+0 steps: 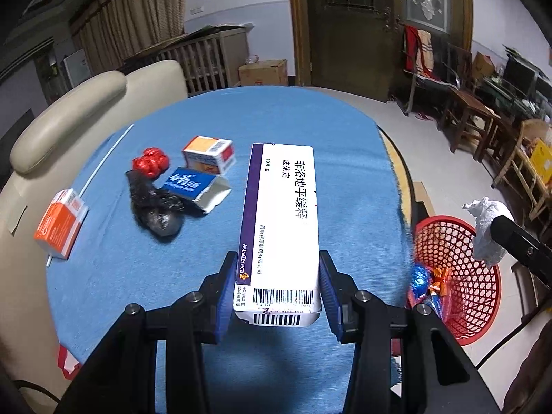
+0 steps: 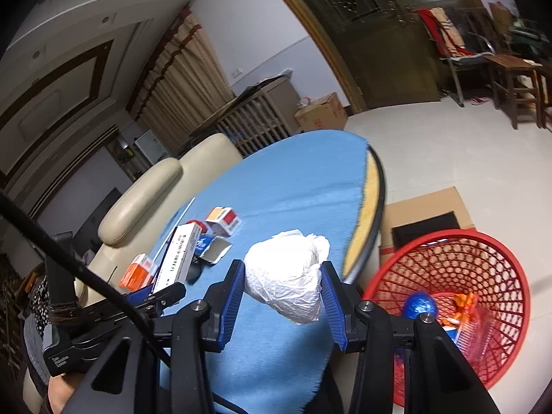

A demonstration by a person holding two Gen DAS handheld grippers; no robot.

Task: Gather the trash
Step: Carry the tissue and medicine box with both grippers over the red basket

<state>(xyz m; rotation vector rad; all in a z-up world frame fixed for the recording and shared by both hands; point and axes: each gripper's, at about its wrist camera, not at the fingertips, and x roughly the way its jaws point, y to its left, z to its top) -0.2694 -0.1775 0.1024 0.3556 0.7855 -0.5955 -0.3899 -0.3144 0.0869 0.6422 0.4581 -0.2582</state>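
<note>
My left gripper [image 1: 276,283] is shut on a long white medicine box with a purple stripe [image 1: 281,220], held above the blue tablecloth [image 1: 303,120]. My right gripper [image 2: 281,289] is shut on a crumpled white paper ball [image 2: 286,276], which also shows in the left wrist view as the paper ball [image 1: 486,227] over the red mesh basket [image 1: 483,296]. That red basket [image 2: 490,265] stands on the floor at the table's right and holds a blue foil wrapper [image 2: 419,305] and orange wrappers [image 2: 462,305]. The left gripper with its box [image 2: 179,258] appears at the left of the right wrist view.
On the cloth lie an orange box [image 1: 60,222], a red wrapper [image 1: 151,161], a black crumpled bag [image 1: 155,207], a torn blue box [image 1: 196,186], an orange-and-white box [image 1: 208,153] and a thin white stick [image 1: 107,158]. A beige sofa [image 1: 69,120] borders the left; cardboard [image 2: 427,207] lies on the floor.
</note>
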